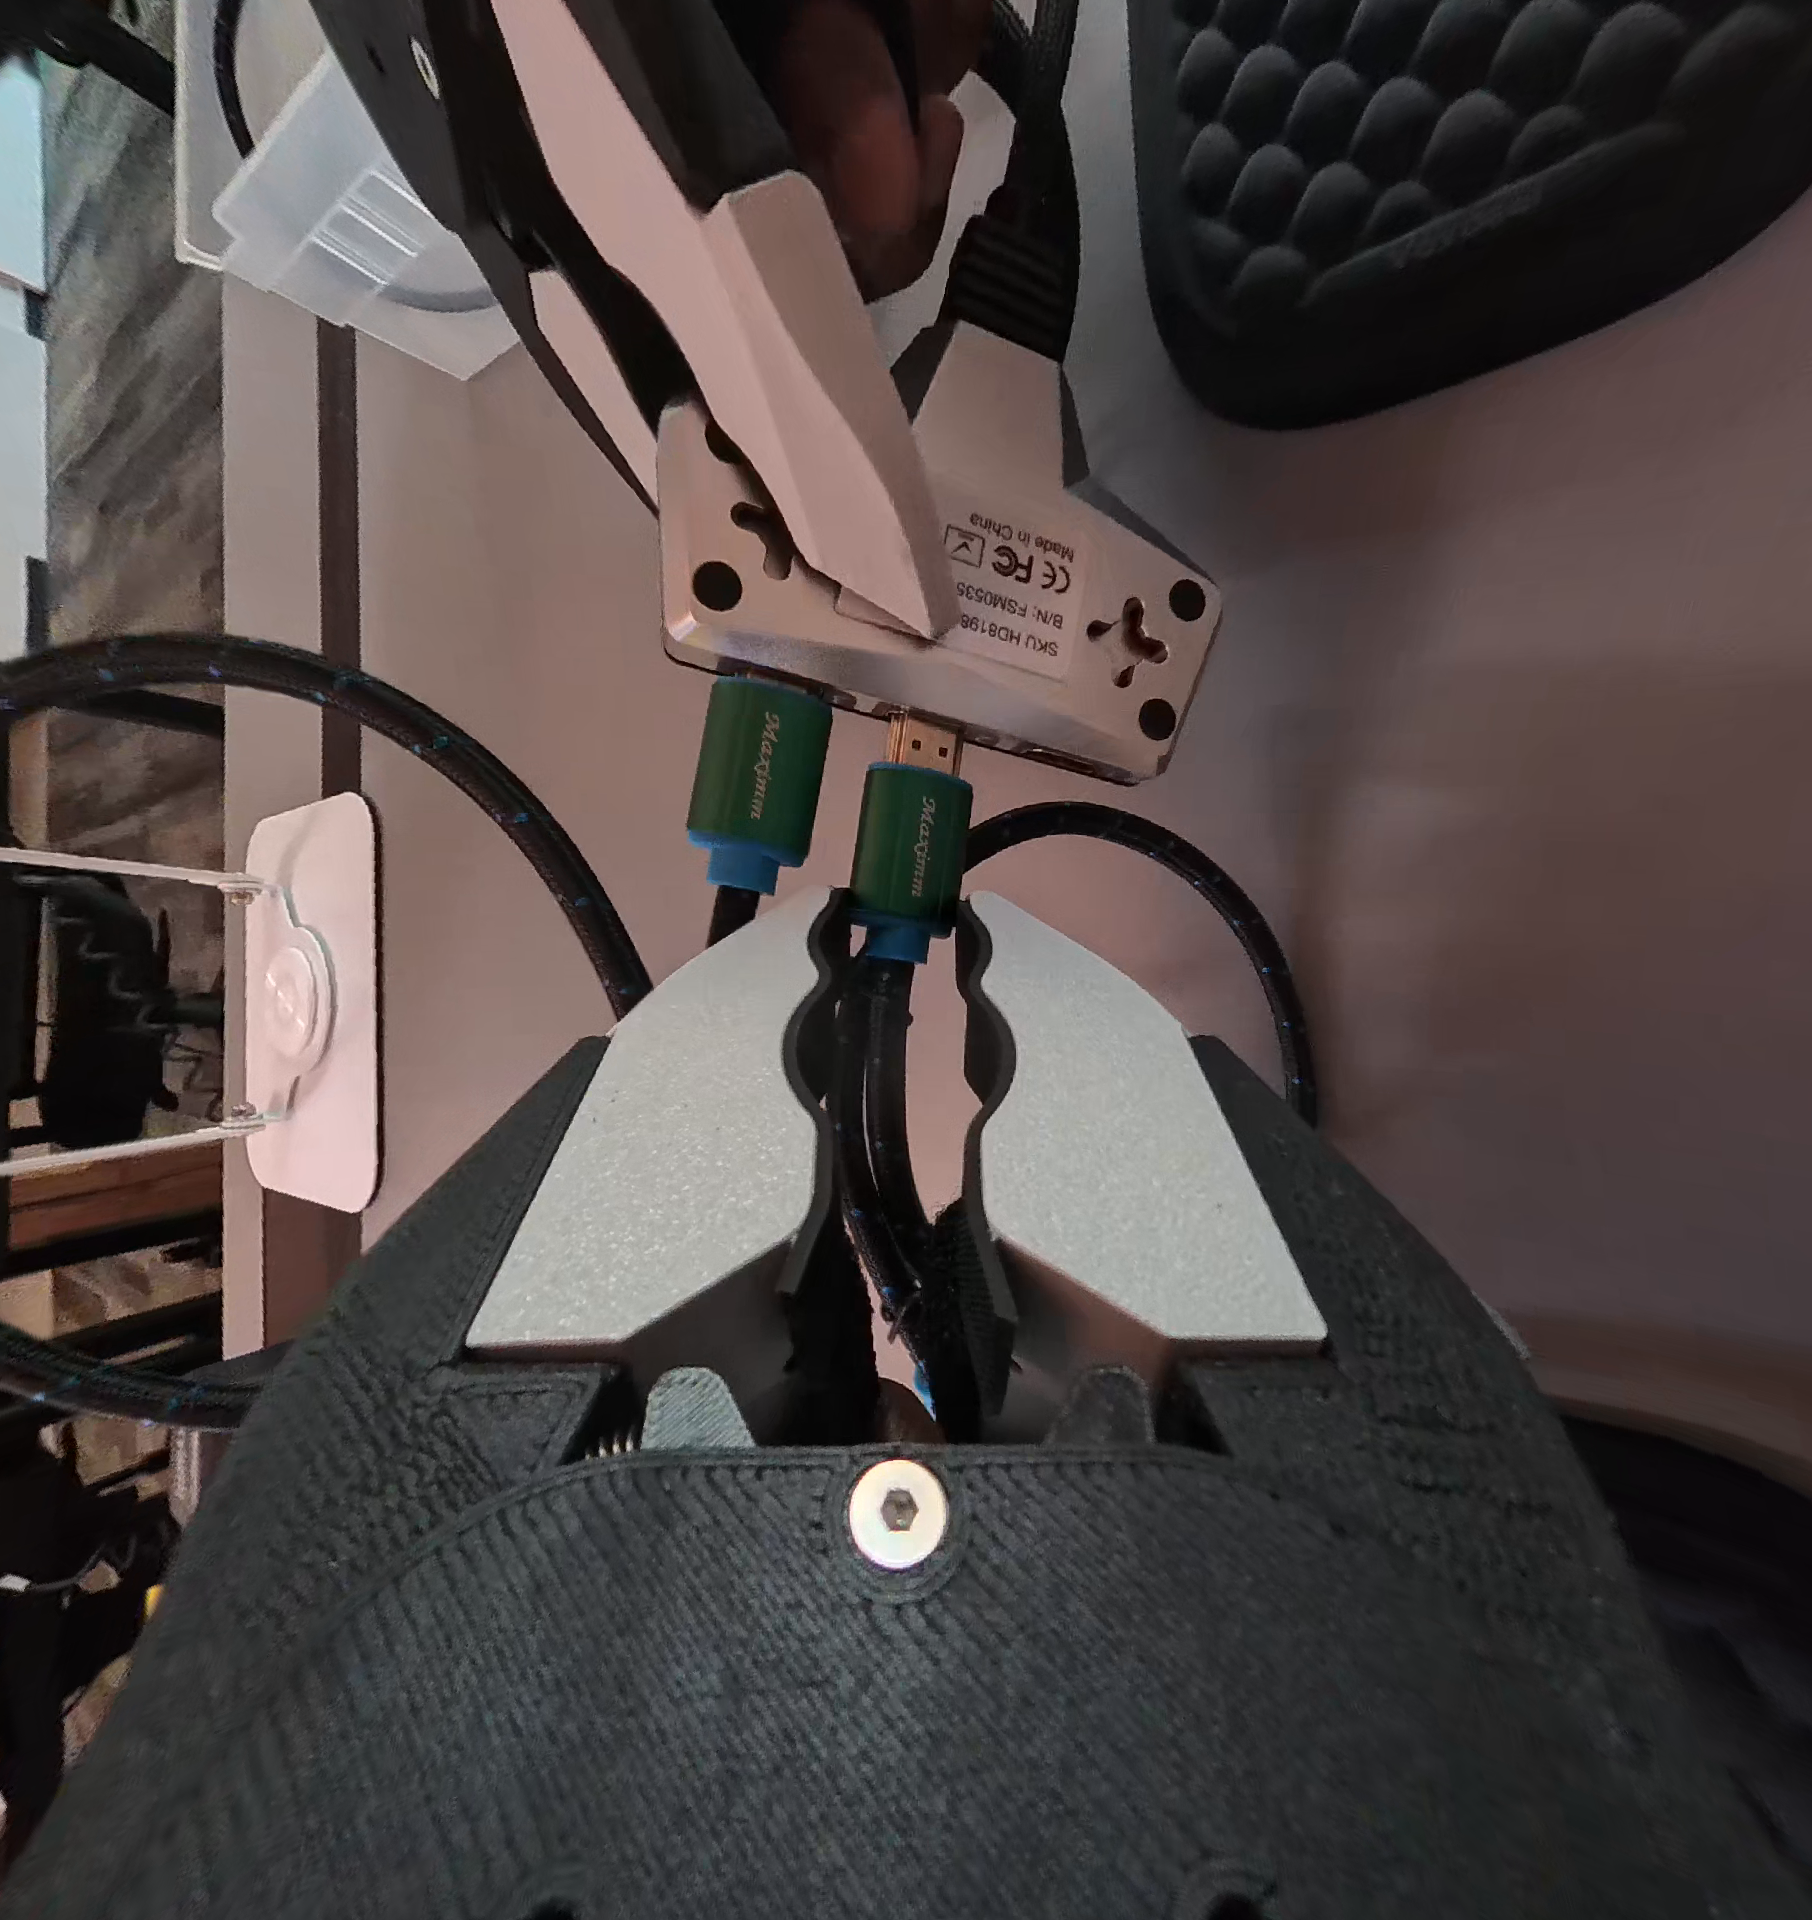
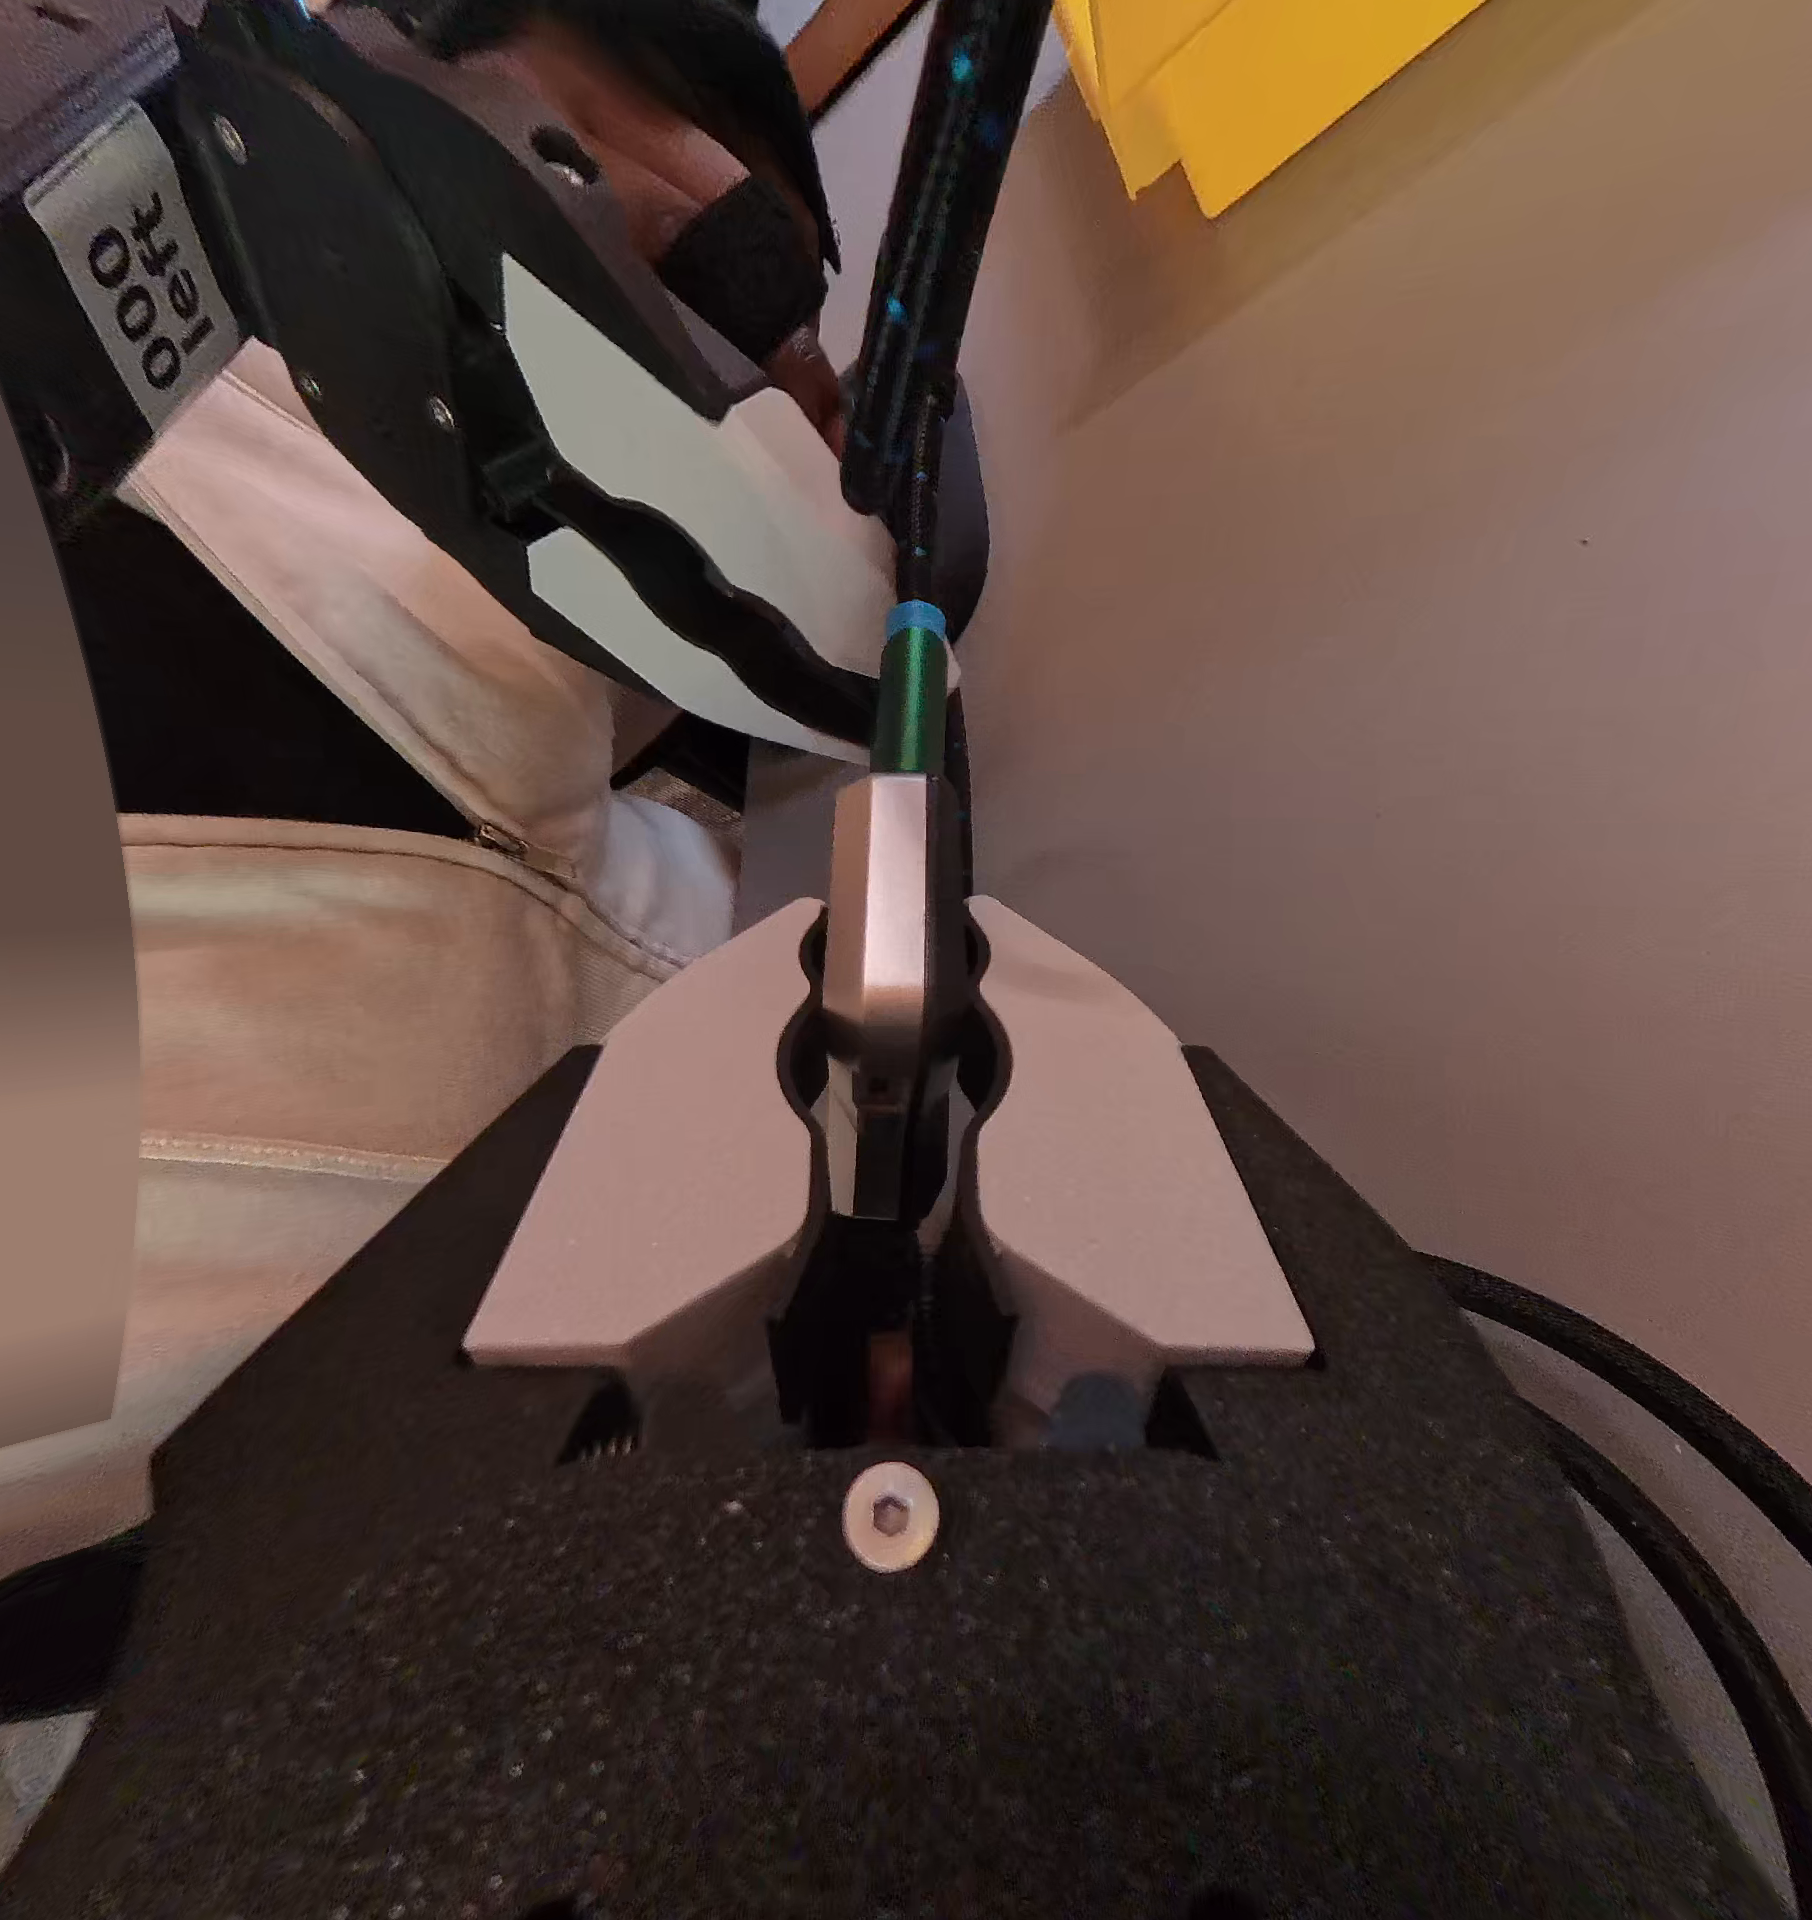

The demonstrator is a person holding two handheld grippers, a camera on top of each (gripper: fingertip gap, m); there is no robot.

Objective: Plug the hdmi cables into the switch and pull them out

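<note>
The silver HDMI switch (image 1: pixel 995 623) is held off the table, underside toward me, by my right gripper (image 1: pixel 917 613), which is shut on it; in the right wrist view it stands edge-on (image 2: pixel 881 935) between my right gripper (image 2: pixel 891 914) fingers. My left gripper (image 1: pixel 900 914) is shut on a green HDMI plug (image 1: pixel 907 852) at its blue collar. Its gold tip (image 1: pixel 923 743) sits at a port on the switch's edge, part of the metal still showing. A second green plug (image 1: pixel 756 774) sits fully in the neighbouring port. The left gripper (image 2: pixel 881 686) also shows in the right wrist view, holding the green plug (image 2: pixel 907 696).
Braided black cables (image 1: pixel 445 738) loop over the white table (image 1: pixel 1504 831). A black dimpled cushion (image 1: pixel 1484 177) lies at upper right, a clear plastic box (image 1: pixel 320 208) at upper left. A white clip mount (image 1: pixel 310 997) sits at the table's left edge. Yellow sheets (image 2: pixel 1245 94) lie far off. Tip to tip, the grippers are about 4 cm apart.
</note>
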